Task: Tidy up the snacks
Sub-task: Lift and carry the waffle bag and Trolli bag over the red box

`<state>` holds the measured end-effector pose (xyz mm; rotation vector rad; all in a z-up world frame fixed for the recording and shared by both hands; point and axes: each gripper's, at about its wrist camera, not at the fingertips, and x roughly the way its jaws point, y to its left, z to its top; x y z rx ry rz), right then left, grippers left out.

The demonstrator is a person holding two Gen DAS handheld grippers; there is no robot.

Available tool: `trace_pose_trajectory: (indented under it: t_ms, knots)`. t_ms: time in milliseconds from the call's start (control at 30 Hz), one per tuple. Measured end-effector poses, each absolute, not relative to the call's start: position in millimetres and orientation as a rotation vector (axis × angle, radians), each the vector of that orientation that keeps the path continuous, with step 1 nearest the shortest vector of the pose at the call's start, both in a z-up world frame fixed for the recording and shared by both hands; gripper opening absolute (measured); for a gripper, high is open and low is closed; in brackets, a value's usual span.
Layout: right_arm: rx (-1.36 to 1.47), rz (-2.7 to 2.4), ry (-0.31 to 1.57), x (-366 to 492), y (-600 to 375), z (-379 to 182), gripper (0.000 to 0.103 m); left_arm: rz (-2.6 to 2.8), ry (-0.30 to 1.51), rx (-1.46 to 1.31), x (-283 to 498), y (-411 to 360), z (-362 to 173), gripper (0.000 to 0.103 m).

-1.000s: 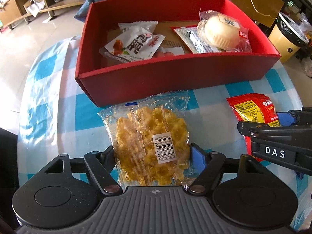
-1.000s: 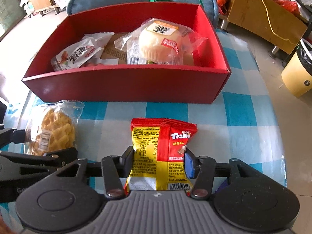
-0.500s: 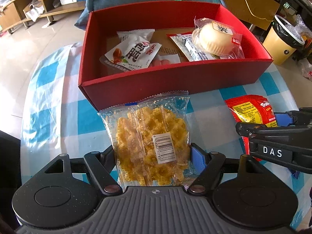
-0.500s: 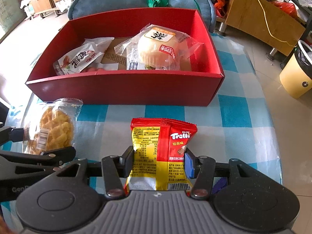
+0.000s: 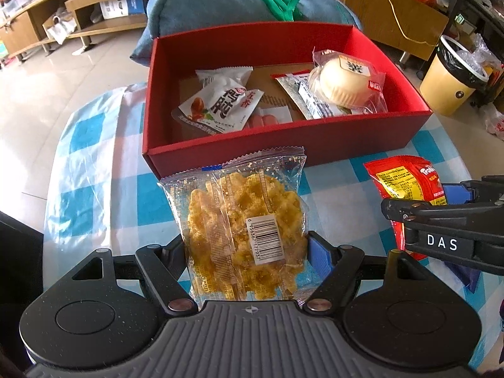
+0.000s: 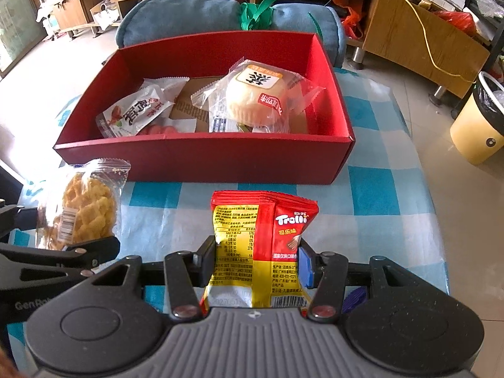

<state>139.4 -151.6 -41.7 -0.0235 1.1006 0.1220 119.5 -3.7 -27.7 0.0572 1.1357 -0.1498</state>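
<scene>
My left gripper (image 5: 245, 249) is shut on a clear bag of yellow waffle snack (image 5: 242, 220), held up in front of the red box (image 5: 283, 148). My right gripper (image 6: 256, 260) is shut on a red and yellow Trolli gummy packet (image 6: 261, 236), also held before the red box (image 6: 201, 163). Each gripper shows at the edge of the other's view, the right gripper (image 5: 453, 208) on the right and the left gripper (image 6: 60, 252) on the left. Inside the box lie a white snack packet (image 5: 220, 107), a wrapped round bun (image 5: 343, 82) and other packets.
The box stands on a table with a blue and white checked cloth (image 5: 94, 163). A blue cushion (image 6: 176, 19) lies behind the box. A yellow waste bin (image 5: 450, 75) stands on the floor at the right, wooden furniture (image 6: 419, 34) beyond.
Both grippers and their snacks have risen a little, so more of the inside of the red box shows and it sits further off. Both grips are unchanged.
</scene>
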Motion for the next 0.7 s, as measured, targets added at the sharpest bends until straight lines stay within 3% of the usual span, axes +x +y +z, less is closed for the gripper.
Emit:
trace_pose_trajectory:
  t_ms: [700]
  knots:
    - [0.022, 0.103, 1.047, 147, -163, -20, 0.049, -0.14, 1.087, 0.023, 126, 4, -10, 0.08]
